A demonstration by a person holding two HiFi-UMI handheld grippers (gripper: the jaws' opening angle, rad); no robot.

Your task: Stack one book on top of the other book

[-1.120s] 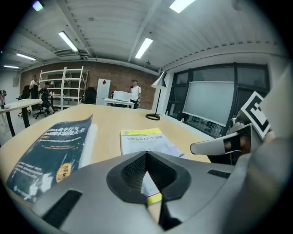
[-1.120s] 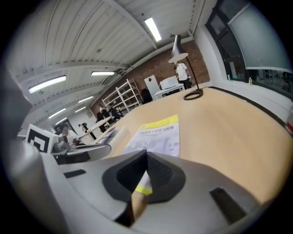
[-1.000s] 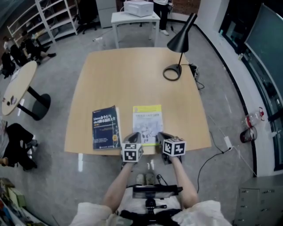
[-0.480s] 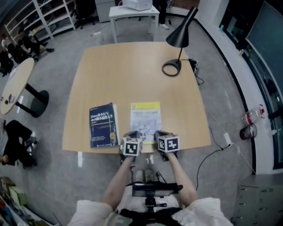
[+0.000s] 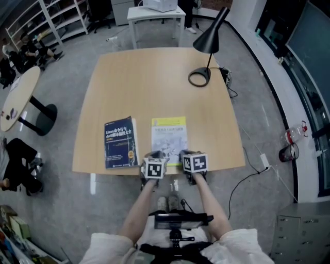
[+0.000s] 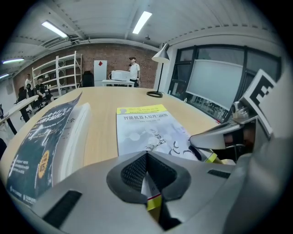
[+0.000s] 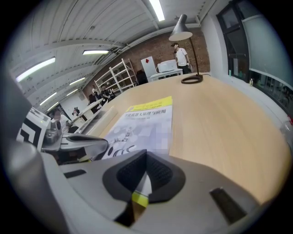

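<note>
Two books lie flat side by side near the table's front edge. The dark blue book point(image 5: 119, 143) point(image 6: 39, 141) is on the left, the white book with a yellow top band point(image 5: 169, 135) point(image 6: 145, 129) point(image 7: 145, 122) to its right. My left gripper point(image 5: 153, 155) point(image 6: 146, 156) and right gripper point(image 5: 185, 154) point(image 7: 145, 154) hover close together over the white book's near edge, pointing down and forward. Both are shut with nothing between the jaws. Each shows in the other's view: the right gripper point(image 6: 223, 136), the left gripper point(image 7: 78, 142).
A black desk lamp point(image 5: 206, 49) point(image 6: 159, 68) point(image 7: 187, 50) stands at the far right of the wooden table point(image 5: 154, 87). Beyond are a small white table with a printer point(image 5: 156, 13), shelving point(image 5: 56, 20), a round table point(image 5: 18, 100), and a person standing far off.
Both grippers have sunk a little and tipped further down toward the white book's near edge. The books have not moved.
</note>
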